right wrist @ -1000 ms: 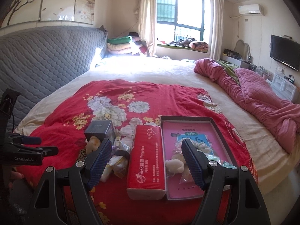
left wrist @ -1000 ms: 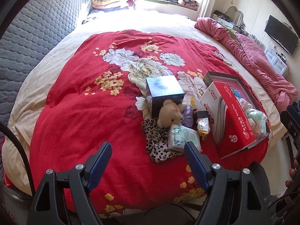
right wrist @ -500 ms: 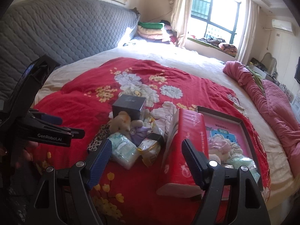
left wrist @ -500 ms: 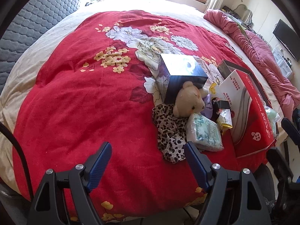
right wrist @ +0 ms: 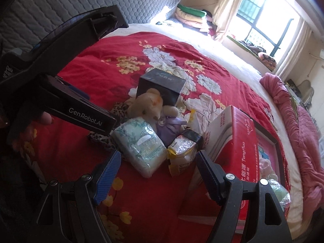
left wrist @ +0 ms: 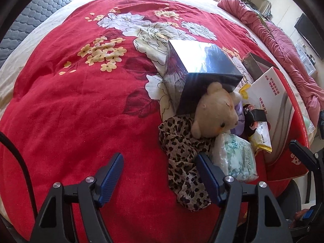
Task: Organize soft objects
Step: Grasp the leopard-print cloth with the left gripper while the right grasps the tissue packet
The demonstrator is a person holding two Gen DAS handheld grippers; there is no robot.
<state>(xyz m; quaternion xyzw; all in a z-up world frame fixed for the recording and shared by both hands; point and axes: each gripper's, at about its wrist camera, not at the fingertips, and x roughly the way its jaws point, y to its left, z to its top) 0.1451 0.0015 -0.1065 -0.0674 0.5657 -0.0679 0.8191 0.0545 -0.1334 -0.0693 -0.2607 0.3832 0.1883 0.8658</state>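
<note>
Left gripper (left wrist: 160,168): jaws apart and just been narrowing, nothing between them; lower centre, likely lining up on the scarf (left wrist: 182,154).
Right gripper (right wrist: 158,166): wide, empty, aimed at the pack (right wrist: 141,143).
Pile: bear (left wrist: 214,113) leans on a box (left wrist: 198,70), centre right.
Surface: red blanket (left wrist: 81,111) on a bed.
Room: window (right wrist: 261,14) upper right.

A red bedspread (left wrist: 77,109) with pale printed flowers covers the bed. Behind it stands a grey quilted headboard (right wrist: 85,6). At the far end, folded bedding (right wrist: 190,15) is stacked beside a curtained window (right wrist: 257,20) — a crumpled pink quilt (right wrist: 297,121) lies along the bed's right edge.
</note>
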